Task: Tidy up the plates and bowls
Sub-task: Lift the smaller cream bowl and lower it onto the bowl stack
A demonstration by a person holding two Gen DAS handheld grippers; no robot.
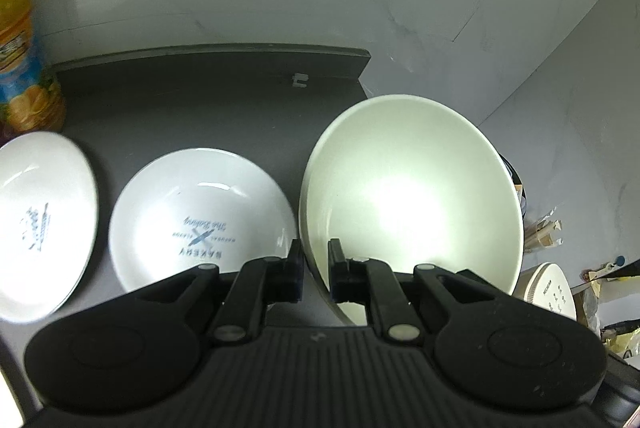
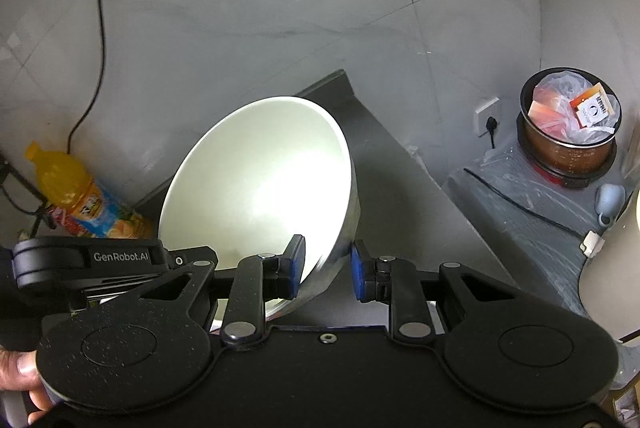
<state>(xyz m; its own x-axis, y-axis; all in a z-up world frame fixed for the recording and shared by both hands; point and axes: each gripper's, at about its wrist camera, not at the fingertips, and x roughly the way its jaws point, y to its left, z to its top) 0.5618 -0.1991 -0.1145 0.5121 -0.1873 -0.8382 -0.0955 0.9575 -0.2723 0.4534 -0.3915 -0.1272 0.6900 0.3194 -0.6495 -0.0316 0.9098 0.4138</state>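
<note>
the left gripper clamps the near rim of a large white bowl, tilted above a dark counter. to its left lie two white printed plates, an orange juice bottle far left.

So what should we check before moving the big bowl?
1. Left gripper pinches the big bowl rim: ok.
2. Right gripper is closed on the other rim: not ok, the rim sits between open fingers.
3. Bowl is level: not ok, it is tilted.
4. Two printed plates lie flat on the dark counter: ok.
5. Juice bottle stands apart from the bowl: ok.
</note>
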